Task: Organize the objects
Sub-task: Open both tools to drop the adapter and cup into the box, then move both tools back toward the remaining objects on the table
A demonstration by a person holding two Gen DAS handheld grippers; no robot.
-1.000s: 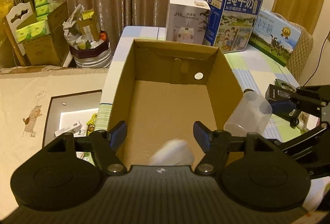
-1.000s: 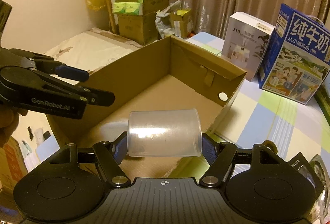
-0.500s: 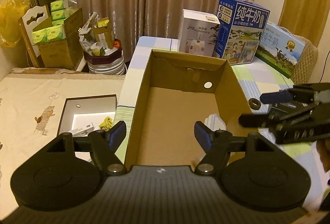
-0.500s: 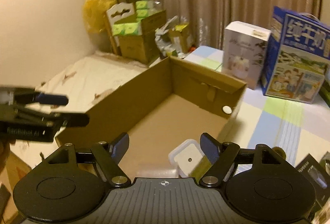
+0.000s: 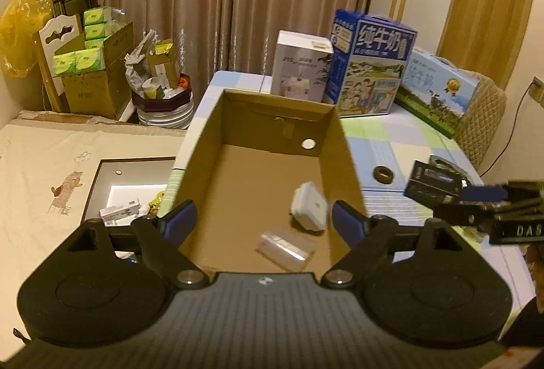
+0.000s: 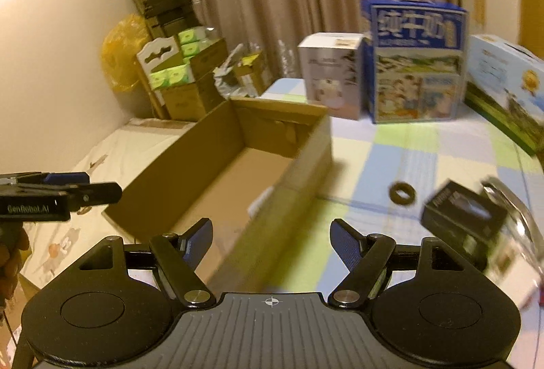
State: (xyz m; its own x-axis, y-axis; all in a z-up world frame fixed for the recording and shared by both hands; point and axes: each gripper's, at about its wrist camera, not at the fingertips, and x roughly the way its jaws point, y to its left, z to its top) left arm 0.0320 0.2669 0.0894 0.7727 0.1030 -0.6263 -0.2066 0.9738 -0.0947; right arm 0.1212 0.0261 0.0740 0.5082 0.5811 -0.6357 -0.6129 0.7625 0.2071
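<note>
Two items in cardboard box, white container, clear cup.

My left wrist camera sits just behind the left tongs, looking down and forward into the cardboard box from close above its near end, curtains beyond. My right wrist camera rides behind the right tongs, off the box's right side, facing across the table. Both views share the box, the blue milk carton and each other's tongs.
</note>
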